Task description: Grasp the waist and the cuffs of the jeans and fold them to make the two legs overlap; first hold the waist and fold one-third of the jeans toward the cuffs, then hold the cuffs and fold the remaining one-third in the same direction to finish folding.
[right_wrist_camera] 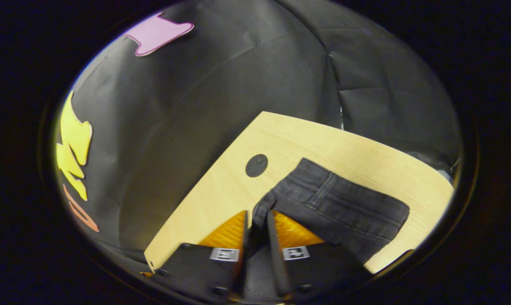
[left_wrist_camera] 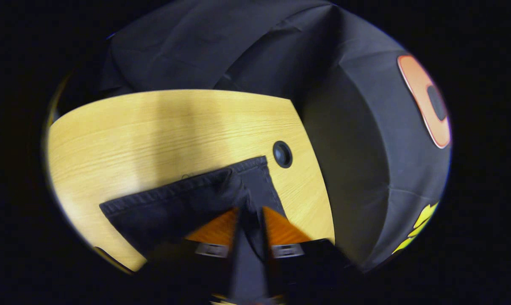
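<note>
On the pale wooden bench (left_wrist_camera: 154,127), near a corner with a round black plug (left_wrist_camera: 282,154) set into the top, the dark jeans (left_wrist_camera: 183,199) lie flat with a hemmed edge facing away in the left gripper view. The left hand-held gripper (left_wrist_camera: 250,214) has its two orange fingers (left_wrist_camera: 215,231) drawn close with a pinch of dark denim between them, so it looks clamped on the cloth near that edge. Seen from the right gripper view, the jeans (right_wrist_camera: 344,207) show seams and a belt loop, which suggests the waist end, and the right hand-held gripper (right_wrist_camera: 257,220) likewise has its fingers nearly together on a bunched corner of the fabric. Judging by both grips, a fold is in hand and both ends are being carried. To do it well, I would keep both grips firm and level and lift just enough for the cloth to clear the bench. Moving the two ends at the same pace keeps the crease straight, and lining edge over edge should come before the grips let go. Pulling too hard risks dragging the whole garment toward the bench edge.
</note>
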